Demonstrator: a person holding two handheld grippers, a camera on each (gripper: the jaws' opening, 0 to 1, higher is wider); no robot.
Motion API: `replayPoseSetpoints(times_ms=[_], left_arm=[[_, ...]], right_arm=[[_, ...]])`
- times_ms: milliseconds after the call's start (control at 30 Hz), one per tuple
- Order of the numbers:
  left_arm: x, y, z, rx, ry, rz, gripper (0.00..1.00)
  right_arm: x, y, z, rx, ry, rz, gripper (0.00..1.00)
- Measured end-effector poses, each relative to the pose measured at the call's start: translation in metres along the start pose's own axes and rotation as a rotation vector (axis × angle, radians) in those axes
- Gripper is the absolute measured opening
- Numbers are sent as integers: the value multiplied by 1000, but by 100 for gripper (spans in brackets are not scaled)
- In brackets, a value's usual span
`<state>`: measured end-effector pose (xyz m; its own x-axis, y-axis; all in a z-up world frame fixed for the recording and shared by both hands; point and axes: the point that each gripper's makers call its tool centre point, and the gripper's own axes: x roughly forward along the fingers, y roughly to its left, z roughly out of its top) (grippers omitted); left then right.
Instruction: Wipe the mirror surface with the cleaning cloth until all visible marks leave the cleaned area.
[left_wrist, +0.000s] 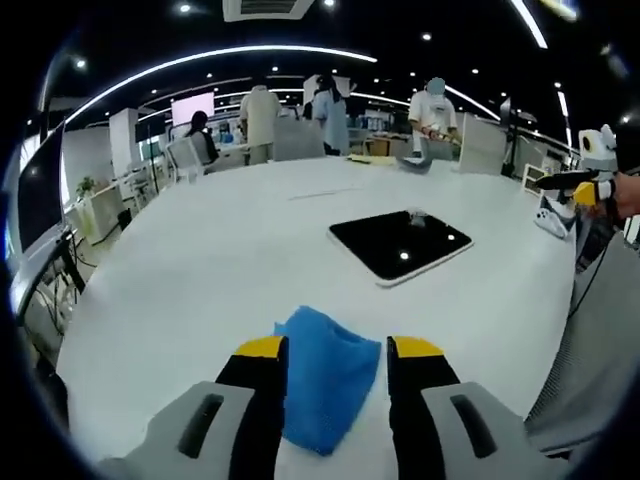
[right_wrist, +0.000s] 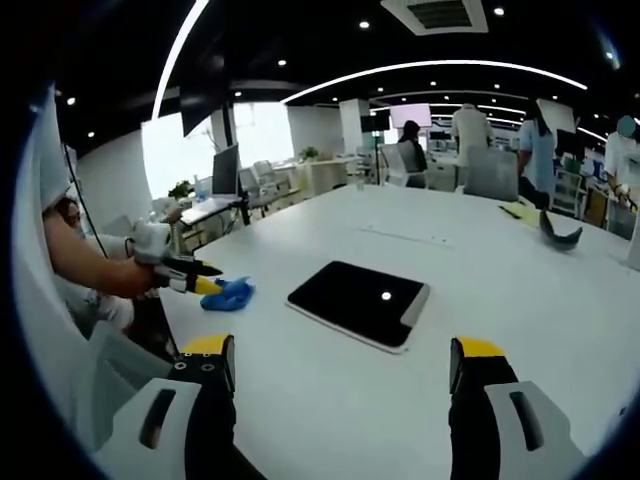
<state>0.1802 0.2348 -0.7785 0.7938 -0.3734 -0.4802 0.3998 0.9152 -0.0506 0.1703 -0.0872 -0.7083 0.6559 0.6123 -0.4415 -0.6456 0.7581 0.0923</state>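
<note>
Closest to us in the left gripper view, the left claw (left_wrist: 336, 352) reaches forward low over the white desk (left_wrist: 200, 260), its two yellow-tipped jaws standing a narrow gap apart with the blue cleaning cloth (left_wrist: 325, 375) lying crumpled between them; we cannot tell whether the pads press on the cloth or merely flank it. In the right gripper view we see that same claw (right_wrist: 208, 285) from the side, held by a person's hand (right_wrist: 150, 243) on a bare forearm, its tips at the cloth (right_wrist: 228, 294) near the desk's edge.

Our right claw (right_wrist: 342, 362) hangs above the desk (right_wrist: 520, 290) with its jaws spread wide and nothing between them. From the left gripper view it shows at the far right (left_wrist: 585, 183), raised off the desk.

Beyond the cloth lies the mirror (left_wrist: 400, 243), a dark rounded rectangle flat on the desk, well apart from the cloth. Its glossy face (right_wrist: 358, 302) reflects a bright ceiling light as a small white dot, with a pale band along one end. We can read no writing or labels anywhere.
</note>
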Motion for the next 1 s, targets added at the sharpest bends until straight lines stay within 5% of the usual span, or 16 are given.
replayPoseSetpoints(times_ms=[167, 267, 400, 500, 667, 800, 1000], left_arm=[[-10, -7, 41, -24, -72, -33, 54], [-14, -18, 56, 7, -74, -114, 59], [-17, -27, 53, 216, -3, -170, 73], [-20, -47, 44, 136, 57, -290, 81], [-26, -55, 54, -45, 67, -353, 99], [-30, -57, 62, 58, 43, -350, 99], [-36, -67, 59, 46, 62, -371, 99]], right_arm=[[-5, -2, 5, 9, -26, 1, 89], [-9, -5, 8, 18, -36, -2, 91], [-13, -13, 7, 30, -39, -15, 96], [-20, -21, 8, 73, -57, -31, 100], [-30, -23, 8, 103, -72, -18, 100], [-35, -20, 4, 108, -55, -5, 100], [-39, -10, -2, 74, -28, 9, 100]])
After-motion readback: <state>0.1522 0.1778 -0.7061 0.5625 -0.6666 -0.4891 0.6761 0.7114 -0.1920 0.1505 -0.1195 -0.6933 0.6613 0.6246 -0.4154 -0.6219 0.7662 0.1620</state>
